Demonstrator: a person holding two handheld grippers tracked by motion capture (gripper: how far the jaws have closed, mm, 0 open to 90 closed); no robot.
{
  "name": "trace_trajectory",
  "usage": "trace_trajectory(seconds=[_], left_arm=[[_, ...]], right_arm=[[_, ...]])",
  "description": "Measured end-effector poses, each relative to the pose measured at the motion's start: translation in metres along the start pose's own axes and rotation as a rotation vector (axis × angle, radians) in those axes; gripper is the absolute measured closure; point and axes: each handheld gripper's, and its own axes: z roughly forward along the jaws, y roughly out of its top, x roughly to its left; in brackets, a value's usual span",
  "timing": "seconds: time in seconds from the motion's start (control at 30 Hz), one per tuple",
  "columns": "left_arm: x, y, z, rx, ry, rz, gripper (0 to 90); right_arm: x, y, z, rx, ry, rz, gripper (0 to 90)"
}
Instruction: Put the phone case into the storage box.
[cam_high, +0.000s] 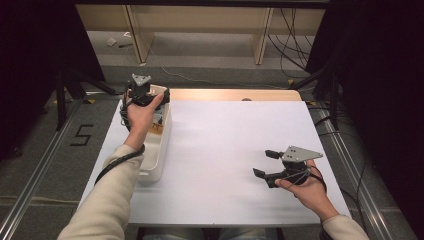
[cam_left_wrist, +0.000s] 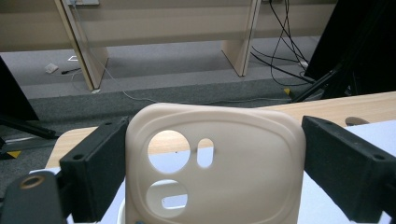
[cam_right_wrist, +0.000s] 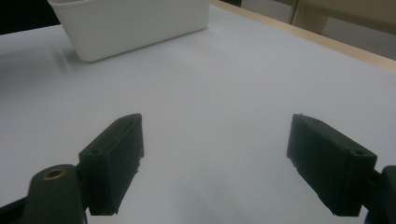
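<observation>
We hold a cream, soft-looking rubbery phone case (cam_left_wrist: 212, 168) between the two black jaws of our left gripper (cam_left_wrist: 212, 161). The pads press on its two long edges, the left pad flat against one side and the right pad against the other. The case stands upright with its camera end up: one round cutout, a small slot beside it, and a second rounded opening below. Through the round hole we see the pale wooden table edge (cam_left_wrist: 359, 108) beyond.

From above, our left gripper (cam_high: 145, 95) sits over the far end of a white rectangular plastic bin (cam_high: 159, 150) at the left edge of the table. Our left hand (cam_high: 140, 116) wraps its black body, and the case is hidden there by the hand and gripper.

Our right gripper (cam_right_wrist: 215, 163) has its jaws spread wide, with nothing between them but the white table cover (cam_right_wrist: 210, 84). It hovers low over the cover, pointing toward the white bin (cam_right_wrist: 130, 25). In the high view, our right gripper (cam_high: 265, 162) is near the table's right front, well apart from the bin, in our right hand (cam_high: 305, 187).
</observation>
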Motion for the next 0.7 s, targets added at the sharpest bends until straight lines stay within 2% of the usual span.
trace_trajectory(seconds=[0.7], left_arm=[[0.001, 0.0006, 0.0046, 0.014, -0.005, -0.001, 10.9]], right_arm=[[0.0, 0.0, 0.0002, -0.001, 0.001, -0.001, 19.7]])
